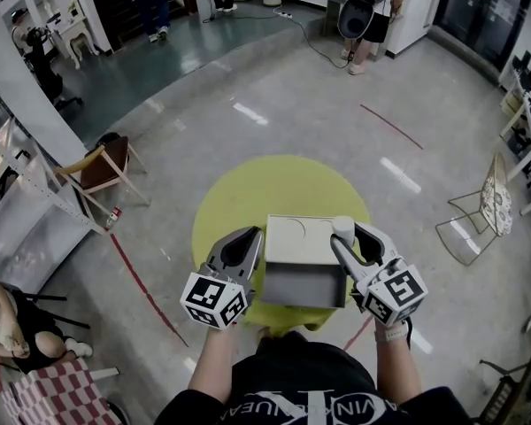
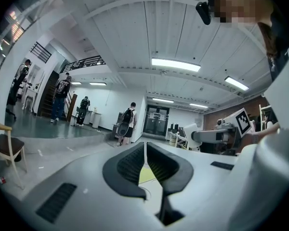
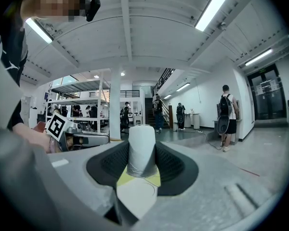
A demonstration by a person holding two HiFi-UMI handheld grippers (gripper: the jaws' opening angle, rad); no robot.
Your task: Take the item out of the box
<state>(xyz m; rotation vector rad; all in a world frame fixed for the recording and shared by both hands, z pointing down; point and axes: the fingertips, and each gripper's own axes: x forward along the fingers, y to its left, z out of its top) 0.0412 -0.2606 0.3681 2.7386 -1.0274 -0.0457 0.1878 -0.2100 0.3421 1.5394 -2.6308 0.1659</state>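
Observation:
An open grey cardboard box (image 1: 303, 264) sits on a round yellow table (image 1: 248, 193), its pale lid flap (image 1: 296, 237) folded back. My right gripper (image 1: 347, 237) is shut on a white cylinder (image 1: 342, 228) at the box's far right corner; in the right gripper view the white cylinder (image 3: 141, 149) stands upright between the dark pads (image 3: 169, 163). My left gripper (image 1: 248, 246) rests against the box's left side, its jaws closed together with only a thin slit showing the yellow table (image 2: 145, 174). The right gripper (image 2: 216, 134) shows in the left gripper view.
A wooden chair (image 1: 102, 173) stands to the left and a wire chair (image 1: 478, 220) to the right. Red tape lines (image 1: 142, 286) cross the grey floor. Metal shelving (image 1: 26, 202) lines the left side. People (image 1: 367, 11) stand far off at the back.

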